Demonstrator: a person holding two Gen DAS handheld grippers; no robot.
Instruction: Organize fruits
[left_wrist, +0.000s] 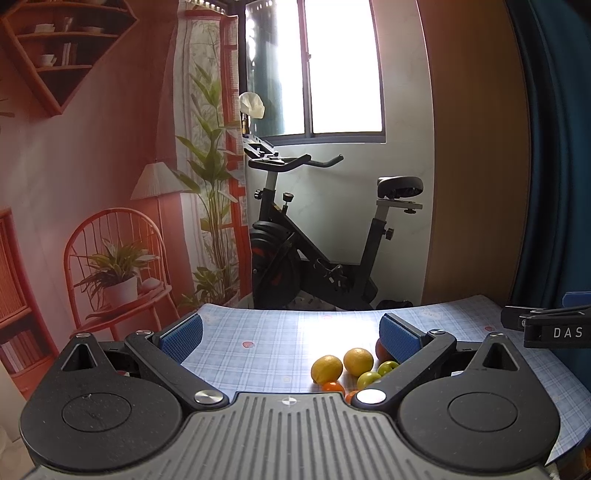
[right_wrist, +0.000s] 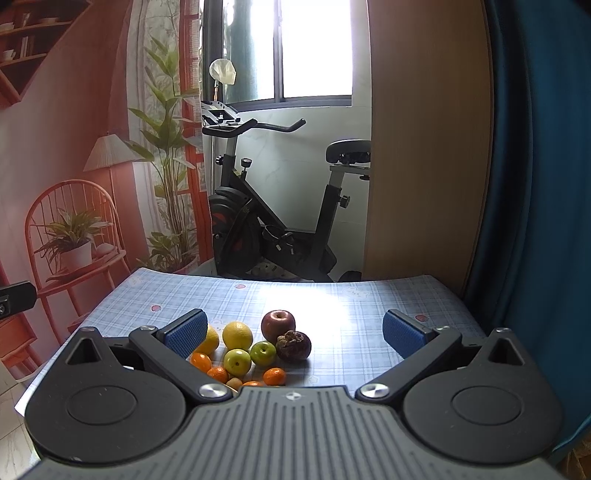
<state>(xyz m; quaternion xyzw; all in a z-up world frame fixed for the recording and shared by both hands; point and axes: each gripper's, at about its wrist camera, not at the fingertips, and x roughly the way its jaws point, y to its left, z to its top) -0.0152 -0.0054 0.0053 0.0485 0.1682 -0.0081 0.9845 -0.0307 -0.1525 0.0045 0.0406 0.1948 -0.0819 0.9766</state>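
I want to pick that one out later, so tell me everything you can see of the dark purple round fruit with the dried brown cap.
The dark purple round fruit with the dried brown cap, likely a mangosteen, has a smooth, glossy rind and a crinkled brown cap tilted toward the left. It rests on the blue plaid tablecloth at the right edge of the fruit cluster, just in front of the dark red apple and beside a small green apple, apparently touching both. Neither tool touches it.

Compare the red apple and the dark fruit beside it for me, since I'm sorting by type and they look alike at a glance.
The red apple has smooth, glossy skin; the mangosteen is duller and darker, purple-brown. The red apple shows a dimple at its top; the mangosteen carries a rough, brownish leafy cap. The red apple lies farther back on the table; the mangosteen sits nearer, beside a green apple. Both are round, similar in size, and rest on the checked tablecloth, untouched by either claw.
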